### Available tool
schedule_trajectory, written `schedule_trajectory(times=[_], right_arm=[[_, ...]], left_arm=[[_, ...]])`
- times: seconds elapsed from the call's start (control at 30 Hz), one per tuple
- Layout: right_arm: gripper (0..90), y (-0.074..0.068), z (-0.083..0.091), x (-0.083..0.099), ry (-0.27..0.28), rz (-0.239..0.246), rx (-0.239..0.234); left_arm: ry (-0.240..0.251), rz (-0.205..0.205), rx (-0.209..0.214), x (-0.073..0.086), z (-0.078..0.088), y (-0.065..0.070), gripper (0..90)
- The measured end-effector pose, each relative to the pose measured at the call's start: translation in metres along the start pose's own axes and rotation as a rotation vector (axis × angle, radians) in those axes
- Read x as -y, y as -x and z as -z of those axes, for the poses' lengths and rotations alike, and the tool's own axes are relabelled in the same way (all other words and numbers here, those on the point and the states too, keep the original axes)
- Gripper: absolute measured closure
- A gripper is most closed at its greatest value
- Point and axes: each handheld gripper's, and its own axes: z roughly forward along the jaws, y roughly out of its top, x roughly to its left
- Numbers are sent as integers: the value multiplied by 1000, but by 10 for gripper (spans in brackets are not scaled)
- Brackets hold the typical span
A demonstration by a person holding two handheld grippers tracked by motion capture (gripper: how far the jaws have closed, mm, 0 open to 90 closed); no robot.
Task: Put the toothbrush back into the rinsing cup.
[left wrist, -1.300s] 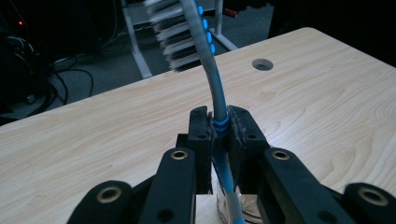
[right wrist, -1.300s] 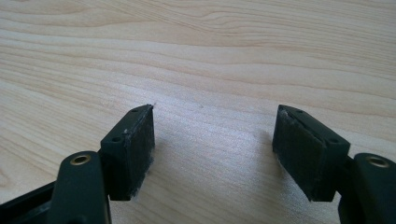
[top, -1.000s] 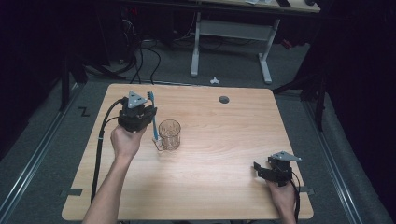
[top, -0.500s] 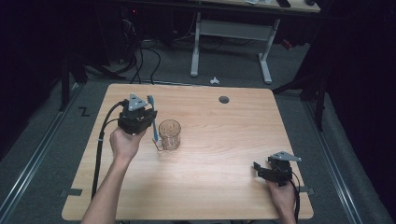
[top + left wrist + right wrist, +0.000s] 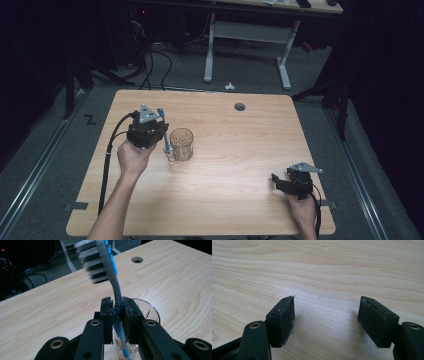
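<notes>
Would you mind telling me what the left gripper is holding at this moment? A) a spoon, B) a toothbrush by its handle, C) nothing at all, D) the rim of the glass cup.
B. In the left gripper view, the left gripper has its pads closed on the grey-and-blue handle of the toothbrush, bristles up, its lower end pointing down into the glass cup.

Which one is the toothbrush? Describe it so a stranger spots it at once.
Start at the wooden table and find the clear glass cup on its left half. Beside it, the left gripper clamps the toothbrush: a grey handle with blue accents, dark-and-white bristles pointing up.
</notes>
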Motion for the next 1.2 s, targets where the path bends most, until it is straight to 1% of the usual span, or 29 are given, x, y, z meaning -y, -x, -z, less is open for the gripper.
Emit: schedule_trajectory(times=[0.07,0.2,0.23,0.3,0.63,0.9,0.97,1.2], right_arm=[[299,0,0,0,0,0,-1],[299,0,0,0,0,-1,-1],[299,0,0,0,0,0,0],[299,0,0,0,0,0,0],[299,0,0,0,-2,1,2],[299,0,0,0,-1,2,3],[299,0,0,0,-2,3,3],[299,0,0,0,-2,4,3]], left_arm=[[-5,-8,-3,1,1,1,793],[-8,-9,-2,3,1,1,793],[-14,-19,-5,4,1,3,793],[-15,-26,-5,4,1,4,793],[-23,-20,-2,11,0,6,794],[-31,-36,-7,17,-1,10,793],[-32,-28,-5,19,-1,10,794],[-32,-26,-9,23,-1,11,794]])
